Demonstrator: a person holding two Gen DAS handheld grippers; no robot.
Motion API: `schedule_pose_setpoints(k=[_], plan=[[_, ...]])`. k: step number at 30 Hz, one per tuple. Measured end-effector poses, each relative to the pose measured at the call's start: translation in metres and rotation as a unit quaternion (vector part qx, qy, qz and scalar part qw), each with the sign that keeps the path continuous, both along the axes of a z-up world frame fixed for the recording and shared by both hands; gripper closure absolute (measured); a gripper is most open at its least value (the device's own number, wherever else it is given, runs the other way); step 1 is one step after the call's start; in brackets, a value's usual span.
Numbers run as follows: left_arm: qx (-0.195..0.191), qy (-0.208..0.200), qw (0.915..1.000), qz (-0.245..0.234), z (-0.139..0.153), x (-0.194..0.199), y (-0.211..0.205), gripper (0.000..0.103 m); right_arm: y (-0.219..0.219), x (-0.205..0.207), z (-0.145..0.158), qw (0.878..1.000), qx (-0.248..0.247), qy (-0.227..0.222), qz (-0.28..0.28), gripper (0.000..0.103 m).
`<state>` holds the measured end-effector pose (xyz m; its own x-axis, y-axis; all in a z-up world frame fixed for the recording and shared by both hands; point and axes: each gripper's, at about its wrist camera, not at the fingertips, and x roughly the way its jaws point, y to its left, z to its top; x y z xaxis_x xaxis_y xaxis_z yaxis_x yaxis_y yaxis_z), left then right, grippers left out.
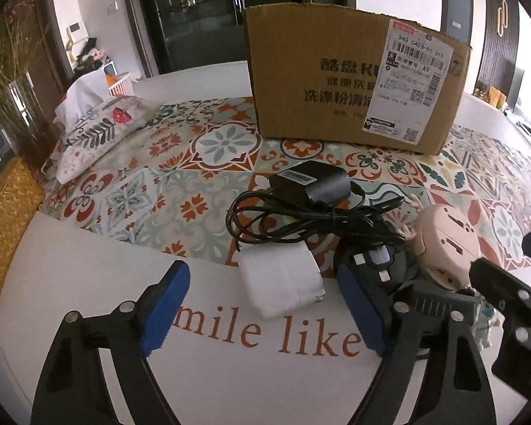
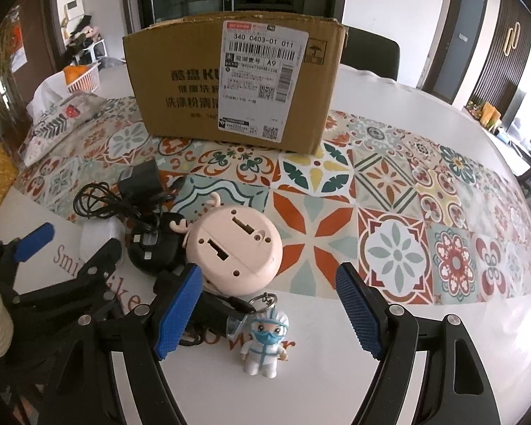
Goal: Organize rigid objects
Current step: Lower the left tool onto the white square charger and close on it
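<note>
- White table (image 1: 88, 283) under both my grippers, patterned runner (image 2: 389, 212) beyond.
- My left gripper (image 1: 265, 304) is spread, ungripping; white packet (image 1: 283, 283) lies between its fingertips.
- My right gripper (image 2: 269, 304) gapes empty around the keychain figure (image 2: 265, 343).
- Pink gadget (image 2: 235, 244), black adapter (image 1: 311, 184), then box (image 2: 230, 85) farthest.

My bench (image 2: 389, 106) is white under a patterned tile cloth (image 2: 336, 219). Behind it I see white walls (image 2: 389, 7), a dark glass cabinet (image 1: 194, 17) and a dark door (image 2: 456, 46).
</note>
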<state>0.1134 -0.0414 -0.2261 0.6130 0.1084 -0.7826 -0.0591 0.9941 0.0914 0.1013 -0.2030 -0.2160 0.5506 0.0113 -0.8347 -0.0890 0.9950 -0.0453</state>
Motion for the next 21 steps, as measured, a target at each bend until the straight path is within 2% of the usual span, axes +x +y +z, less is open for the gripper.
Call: schedule_pose_setpoints(k=[5,8,12,17,21], plan=[[-0.006,0.005,1.0,0.002,-0.006,0.005,0.0,0.03,0.002,0.001,-0.002,1.0,0.002,0.002,0.0,0.025],[0.002,0.006,1.0,-0.001,-0.008,0.004,0.002,0.032,0.005,0.003,-0.002,1.0,-0.001,0.002,0.003,0.025],[-0.012,0.007,0.9999,0.005,-0.009,0.003,0.006,0.033,0.009,0.003,-0.001,1.0,-0.005,-0.003,0.009,0.025],[-0.019,0.014,0.9997,-0.005,-0.015,0.006,0.004,0.045,0.01,0.004,-0.004,1.0,-0.007,-0.001,0.008,0.025],[-0.024,0.022,0.9994,-0.011,-0.022,0.01,0.003,0.05,0.01,0.005,-0.006,1.0,-0.004,0.001,0.006,0.025]])
